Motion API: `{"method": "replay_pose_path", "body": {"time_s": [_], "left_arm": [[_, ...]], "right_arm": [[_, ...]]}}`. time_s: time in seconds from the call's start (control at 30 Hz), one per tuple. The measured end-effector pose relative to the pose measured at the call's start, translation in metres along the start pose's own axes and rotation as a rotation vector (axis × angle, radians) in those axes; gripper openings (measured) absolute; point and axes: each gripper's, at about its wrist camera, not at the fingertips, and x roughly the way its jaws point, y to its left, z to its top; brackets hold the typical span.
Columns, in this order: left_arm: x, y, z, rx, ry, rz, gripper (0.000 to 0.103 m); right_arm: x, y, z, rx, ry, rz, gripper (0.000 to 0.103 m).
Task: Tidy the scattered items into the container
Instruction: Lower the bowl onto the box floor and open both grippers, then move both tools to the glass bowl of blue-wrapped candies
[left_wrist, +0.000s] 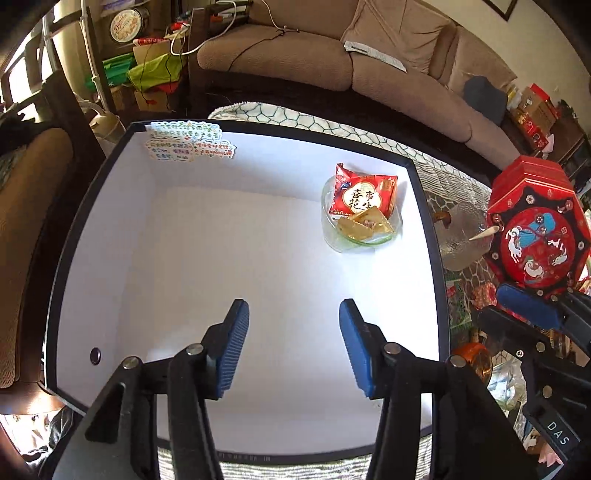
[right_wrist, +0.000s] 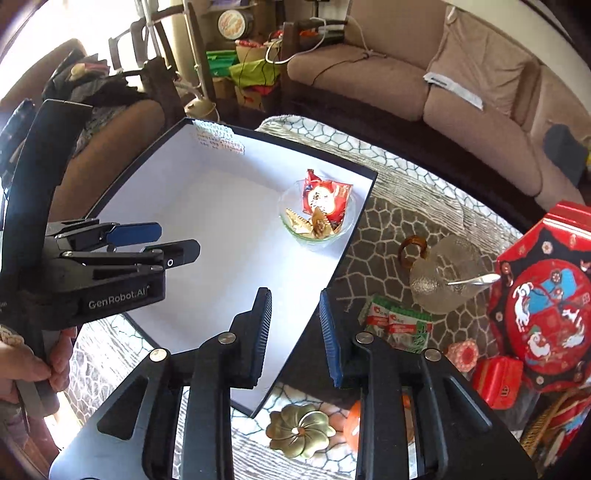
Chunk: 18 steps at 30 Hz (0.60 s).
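Left gripper (left_wrist: 293, 341) hangs over the white box (left_wrist: 221, 258), ribbed blue pads spread w/ nothing between. Right gripper (right_wrist: 293, 332) sits over the box's dark rim at lower centre, pads parted by a narrow gap, also empty. Inside the box, upper right: clear glass bowl (left_wrist: 360, 236) holding a glossy red snack packet (left_wrist: 364, 194) & gold foil wrappers (left_wrist: 364, 225). Outside, right of frame: knobbly glass jug (right_wrist: 448, 278), octagonal red tin (right_wrist: 546, 314), green-white sachets (right_wrist: 400, 325), brass flower-shaped dish (right_wrist: 299, 430) on patterned cloth (right_wrist: 388, 229).
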Motion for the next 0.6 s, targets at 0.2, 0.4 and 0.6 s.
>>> {"method": "replay_pose_path", "body": {"time_s": [0.2,0.4,0.6], "left_arm": [[-0.038,0.003,-0.038,-0.003,-0.007,0.039,0.052],[-0.075,-0.016,-0.073,0.073,-0.072,0.085,0.052],[-0.086,-0.079,-0.108,0.225,-0.103,0.002,0.058]], "right_arm": [[-0.025,0.017,-0.033,0.028,-0.013,0.032,0.025],[-0.063,0.009,-0.072,0.019,-0.022,0.044,0.034],[-0.101,-0.054,-0.123,0.097,-0.022,0.026,0.038]]}}
